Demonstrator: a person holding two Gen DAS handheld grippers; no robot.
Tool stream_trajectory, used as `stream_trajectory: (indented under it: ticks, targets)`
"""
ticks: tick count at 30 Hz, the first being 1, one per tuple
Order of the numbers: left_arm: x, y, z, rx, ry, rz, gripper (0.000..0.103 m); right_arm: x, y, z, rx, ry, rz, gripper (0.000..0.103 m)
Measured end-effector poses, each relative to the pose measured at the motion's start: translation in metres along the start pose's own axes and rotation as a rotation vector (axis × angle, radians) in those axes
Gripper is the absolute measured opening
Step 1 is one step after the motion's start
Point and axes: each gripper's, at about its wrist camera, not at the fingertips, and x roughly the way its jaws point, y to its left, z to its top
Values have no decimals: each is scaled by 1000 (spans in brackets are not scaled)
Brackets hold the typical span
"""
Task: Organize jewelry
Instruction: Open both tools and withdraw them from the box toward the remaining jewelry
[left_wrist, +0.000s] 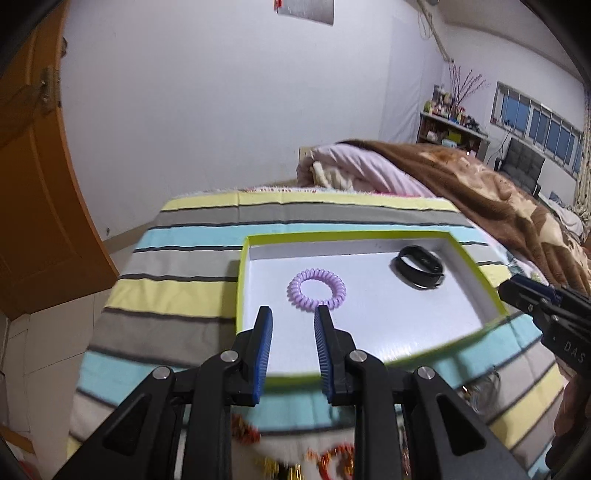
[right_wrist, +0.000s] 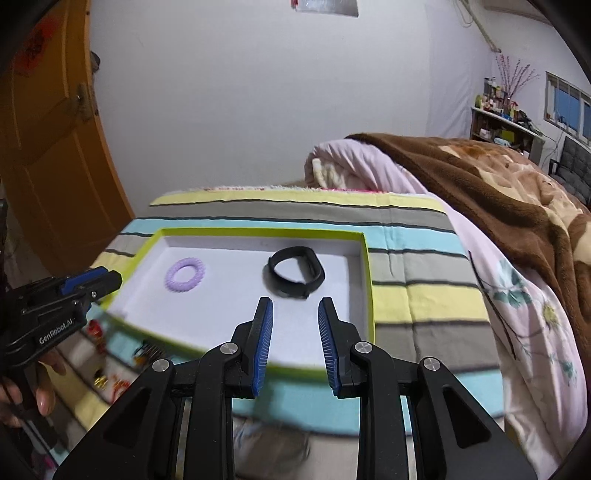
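Jaws of the left gripper (left_wrist: 291, 317) stand spread with nothing between them, blue ribbed pads facing each other above the near part of a shallow tray (left_wrist: 242, 266) with a lime-green rim and white floor. Just beyond the tips lies a lilac spiral hair tie (left_wrist: 316, 290), flat on the tray floor, closest to the right-hand pad. Farther off and to the right of those jaws sits a black wristband (left_wrist: 419, 266), near the tray's far right corner, apart from the hair tie.

Seen from the right wrist, the right gripper (right_wrist: 295, 308) is likewise spread and empty over the tray (right_wrist: 369, 280). The black wristband (right_wrist: 296, 272) rests just ahead of its tips, slightly left of centre; the lilac spiral hair tie (right_wrist: 185, 275) lies well to the left. The left gripper (right_wrist: 107, 277) shows at the tray's left edge.

The tray rests on a striped cloth (right_wrist: 424, 295) of yellow, grey and turquoise bands. A brown blanket (right_wrist: 498, 192) is heaped beyond the right side.
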Motion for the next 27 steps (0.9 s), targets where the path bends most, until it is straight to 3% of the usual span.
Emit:
stream_trajectory:
  ticks: [12, 27]
  targets:
    - [-74, -5, -54, 7, -62, 1, 25, -82, 11, -62, 1, -53, 17, 26]
    - [-129, 5, -102, -39, -117, 19, 25, -135, 29, -109, -20, -108, 51, 26]
